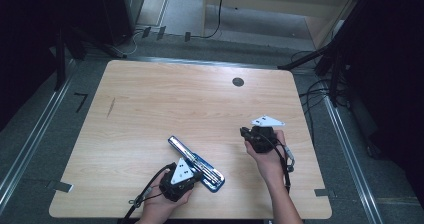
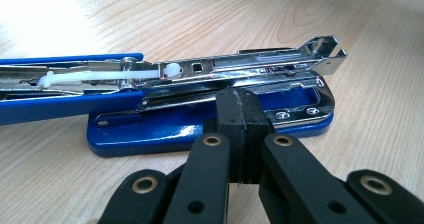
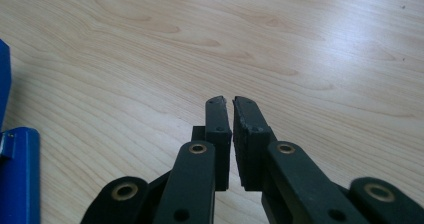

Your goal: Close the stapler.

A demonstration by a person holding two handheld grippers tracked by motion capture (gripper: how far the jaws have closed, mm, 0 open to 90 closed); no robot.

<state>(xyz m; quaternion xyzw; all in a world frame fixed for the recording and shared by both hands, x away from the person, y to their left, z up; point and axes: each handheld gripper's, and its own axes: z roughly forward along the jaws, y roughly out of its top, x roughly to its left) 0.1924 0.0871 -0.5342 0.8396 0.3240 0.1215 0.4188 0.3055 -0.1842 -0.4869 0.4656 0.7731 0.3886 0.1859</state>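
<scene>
Nowhere readable writing, blue stapler (image 2: 210, 129) opened flat

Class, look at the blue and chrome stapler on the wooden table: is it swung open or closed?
Open. The blue and chrome stapler's blue top cover is swung back flat, baring the chrome staple channel and its white pusher.

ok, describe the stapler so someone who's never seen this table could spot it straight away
Start at the wooden table and look to its near edge, just right of the middle. The stapler lies there flat, by the left hand-held gripper. It is the only blue item: a blue base, swung open, with its chrome staple channel exposed.
</scene>
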